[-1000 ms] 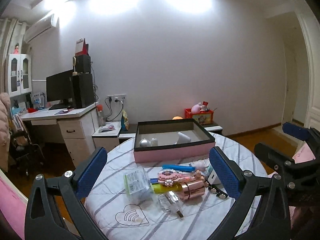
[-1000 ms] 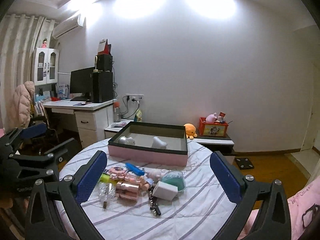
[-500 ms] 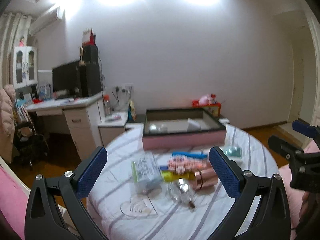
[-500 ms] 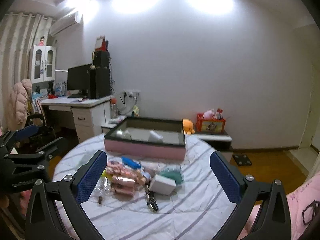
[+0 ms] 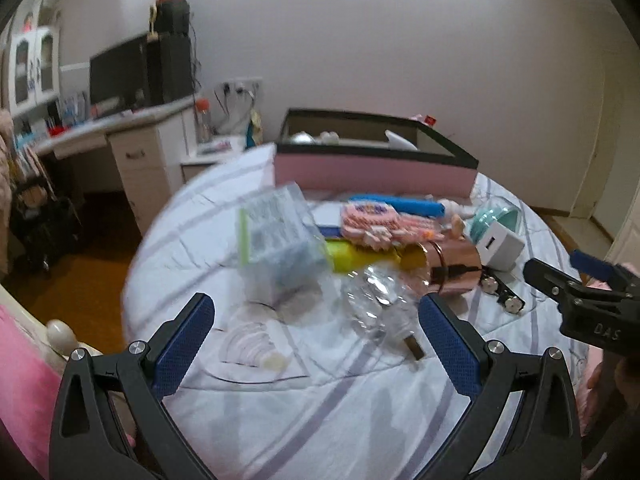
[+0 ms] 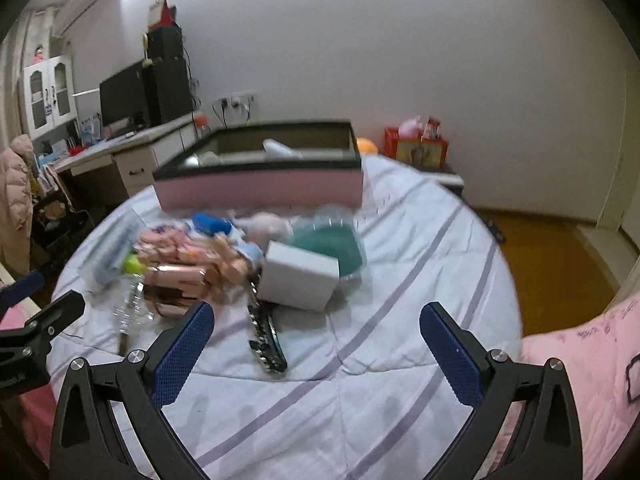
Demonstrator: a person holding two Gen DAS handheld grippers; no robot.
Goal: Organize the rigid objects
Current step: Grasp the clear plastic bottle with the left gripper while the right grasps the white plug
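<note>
2 hand-held grippers hover wide apart above a heap of small objects on a striped round bed.
The left hand-held gripper stands wide and empty over a clear glass bottle; the right hand-held gripper stands wide and empty near a black studded strap. A white cube, teal bowl and rose-gold cylinder sit mid-frame, below the pink box at upper centre.
</note>
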